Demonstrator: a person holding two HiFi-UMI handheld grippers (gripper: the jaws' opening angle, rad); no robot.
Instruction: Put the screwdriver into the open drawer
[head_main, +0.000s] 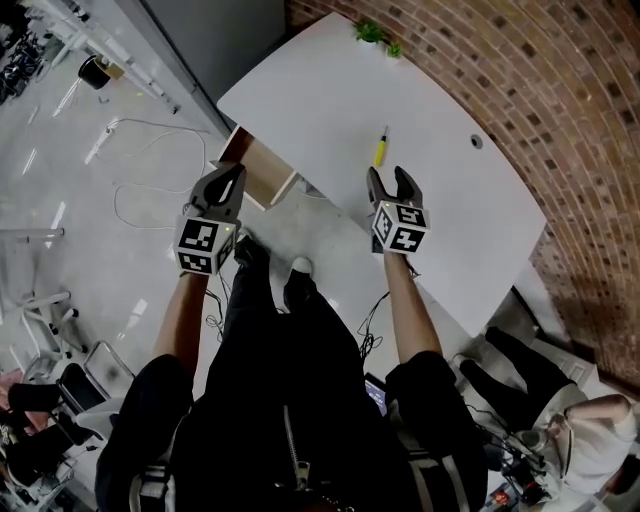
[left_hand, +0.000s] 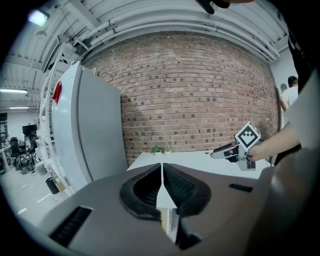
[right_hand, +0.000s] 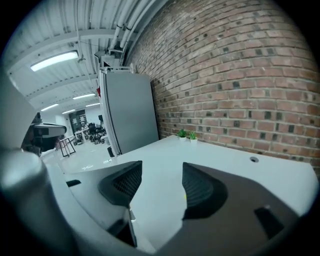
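A yellow-handled screwdriver (head_main: 381, 147) lies on the white table (head_main: 330, 90), pointing away from me. My right gripper (head_main: 393, 180) hovers just short of it, open, with nothing between its fingers (right_hand: 159, 187); only a yellow speck of the screwdriver (right_hand: 185, 196) shows beside its right finger. The open wooden drawer (head_main: 258, 168) sticks out under the table's left edge. My left gripper (head_main: 228, 178) hangs in front of the drawer, its jaws pressed together and empty (left_hand: 161, 172). The left gripper view also catches the right gripper (left_hand: 235, 150) over the tabletop.
Two small green plants (head_main: 378, 38) stand at the table's far edge by the brick wall (head_main: 520, 70). A cable hole (head_main: 476, 141) is in the tabletop at right. A grey cabinet (left_hand: 85, 135) stands left of the table. A cable (head_main: 140, 170) lies on the floor. A person sits at bottom right (head_main: 560, 400).
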